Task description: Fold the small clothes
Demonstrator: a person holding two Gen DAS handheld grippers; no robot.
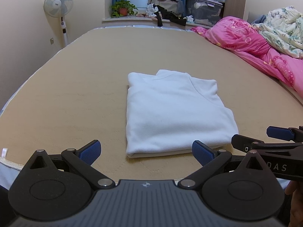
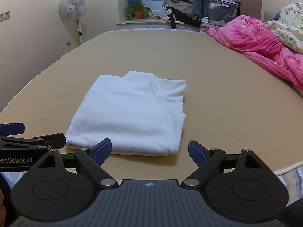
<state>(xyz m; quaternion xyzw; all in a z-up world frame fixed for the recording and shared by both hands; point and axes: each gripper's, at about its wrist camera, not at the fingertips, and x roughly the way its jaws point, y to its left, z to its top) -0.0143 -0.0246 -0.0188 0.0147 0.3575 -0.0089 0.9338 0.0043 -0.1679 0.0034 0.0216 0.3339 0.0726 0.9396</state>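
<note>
Bed [image 1: 75, 87] first: its tan cover gives a broad, flat, bare working surface, which is likely why the folding happens here, while the pink quilt [image 1: 246, 37] and the pale floral bedding are bunched along the right edge, seemingly pushed aside to keep the middle free. Next in size, the white garment [image 1: 170, 113] lies near the bed's front edge, flat and squared into a neat rectangle with its collar at the far end and a doubled fold along the near edge; judging by that shape, the folding looks finished or nearly so.

Both pairs of tongs hover side by side just short of that near edge, not touching the cloth. The left tongs [image 1: 146, 152] are spread wide and hold nothing, aimed at the garment's near left part. The right tongs [image 2: 149, 152] are likewise spread and unladen, facing its near right corner. Each appears at the margin of the other's view, so they sit close together.
</note>
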